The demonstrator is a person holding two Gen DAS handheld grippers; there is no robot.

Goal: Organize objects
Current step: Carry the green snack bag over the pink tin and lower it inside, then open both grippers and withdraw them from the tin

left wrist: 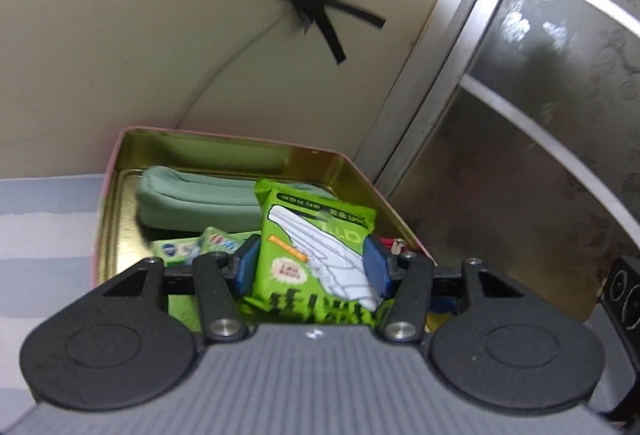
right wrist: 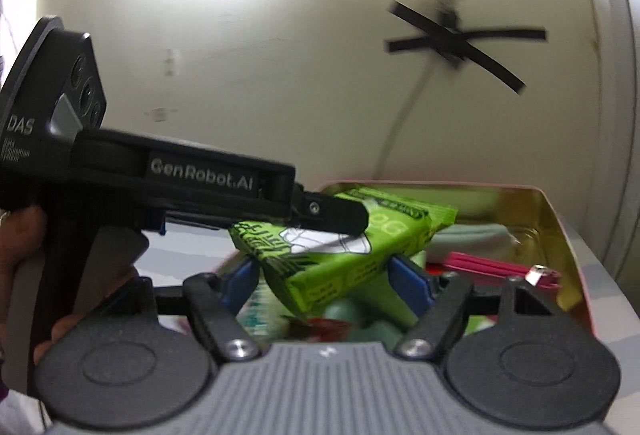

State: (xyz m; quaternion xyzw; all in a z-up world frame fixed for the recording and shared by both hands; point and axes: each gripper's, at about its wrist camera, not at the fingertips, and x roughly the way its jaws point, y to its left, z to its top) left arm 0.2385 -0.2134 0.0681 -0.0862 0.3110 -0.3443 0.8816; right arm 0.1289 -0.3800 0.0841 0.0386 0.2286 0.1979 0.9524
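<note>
Tin (left wrist: 120,171) holds green pouch (left wrist: 192,199); left gripper (left wrist: 314,267) grips packet (left wrist: 316,251).

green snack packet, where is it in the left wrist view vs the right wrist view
Left wrist view: the green snack packet sits low in the centre, between the left gripper pads, over the tin box.
Right wrist view: the packet is at centre, tilted, with the left gripper's finger across its top.
Shared landmark: the black tape cross on the wall.

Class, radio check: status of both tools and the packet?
Left tool shut on green packet above tin. Right tool open, bracketing it. Tin crowded.
</note>
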